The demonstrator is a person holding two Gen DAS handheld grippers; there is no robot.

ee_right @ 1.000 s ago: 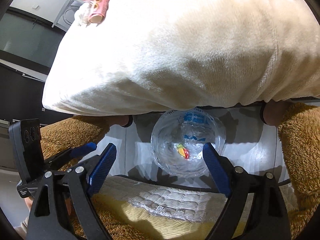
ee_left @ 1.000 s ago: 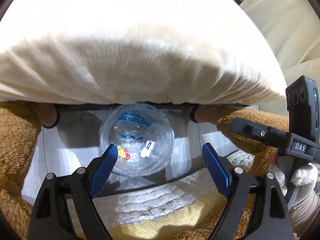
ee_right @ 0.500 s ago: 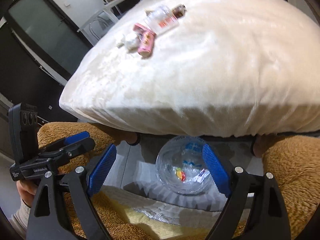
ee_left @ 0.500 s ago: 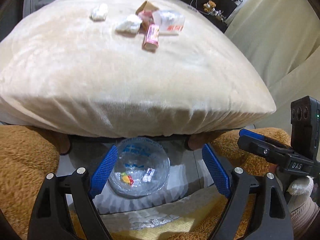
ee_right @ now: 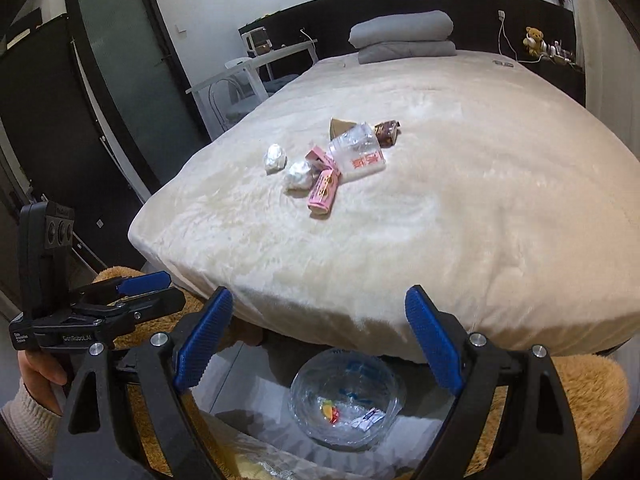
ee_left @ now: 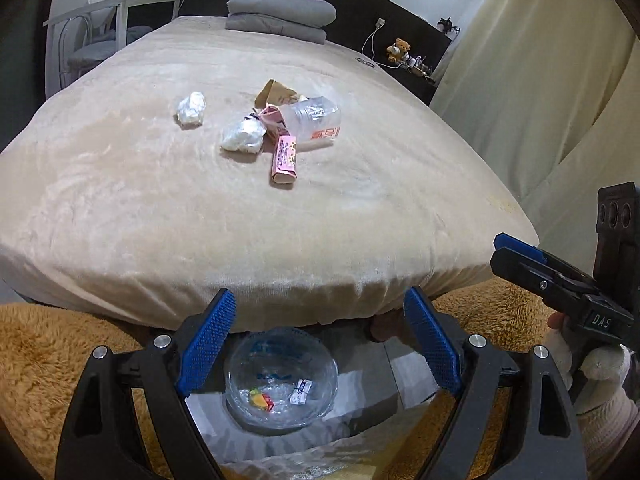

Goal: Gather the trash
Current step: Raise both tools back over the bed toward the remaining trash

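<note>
From where I sit, the left hand-held gripper hangs released over the foot of the bed, its blue pads wide apart with nothing between them. At about six o'clock under it, a clear plastic bin liner sits on the floor, with a yellow-and-red wrapper and a small white scrap inside.

On the bed, up toward twelve o'clock, the trash lies in a loose cluster. From the left: a crumpled white paper ball, apart from the rest; a second paper ball; a pink carton lying flat just beside it; a clear plastic cup on its side, touching the carton; and a brown paper bag behind them. Folded grey blankets rest at the head of the bed.

The right hand-held gripper is released too, empty, over the same bed edge. In its view a dark snack wrapper lies at the cup's two o'clock, and the liner is at six o'clock.
</note>
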